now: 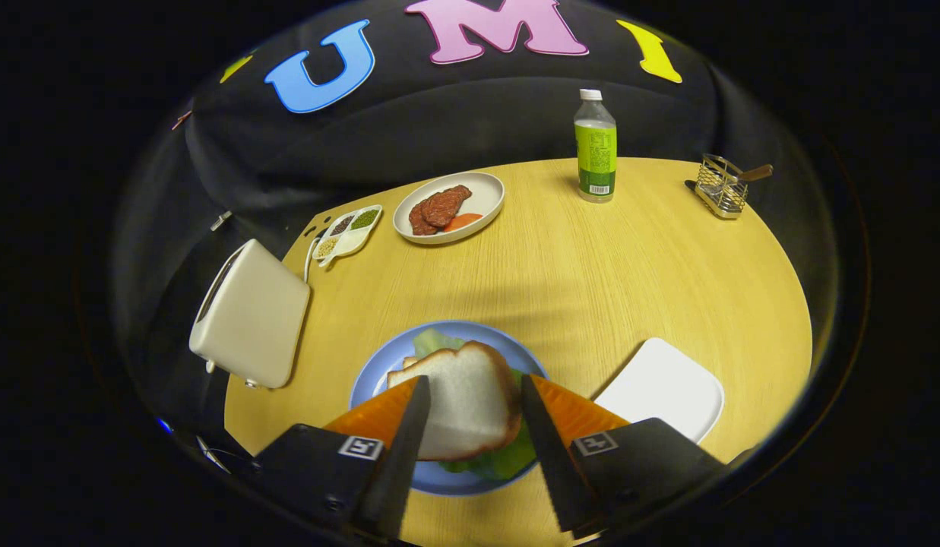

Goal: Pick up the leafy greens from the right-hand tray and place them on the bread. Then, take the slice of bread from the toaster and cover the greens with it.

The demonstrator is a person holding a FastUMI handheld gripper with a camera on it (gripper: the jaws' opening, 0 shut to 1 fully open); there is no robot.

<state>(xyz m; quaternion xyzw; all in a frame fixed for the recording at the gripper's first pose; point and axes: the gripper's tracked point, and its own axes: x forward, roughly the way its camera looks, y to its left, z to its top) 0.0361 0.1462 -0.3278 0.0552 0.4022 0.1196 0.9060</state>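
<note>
A slice of white bread [470, 406] lies face-up and slightly tilted on leafy greens [437, 340], which poke out beyond it and beneath its near edge. Both rest on a blue plate [365, 384]. A corner of another slice [409, 362] peeks out under the top slice at its left. My gripper [474, 380] is open and hovers over the plate. Its fingers stand wide apart on either side of the top slice, and the left finger hides the slice's left edge. The white toaster [249, 313] stands left of the plate. The white tray [663, 386] lies to the right of the fingers.
Across the round wooden table [591, 266] are an oval plate with meat and carrot [448, 207], a small divided seasoning dish [348, 230], a green-labelled bottle [595, 148] and a wire holder [722, 186] at the far right edge.
</note>
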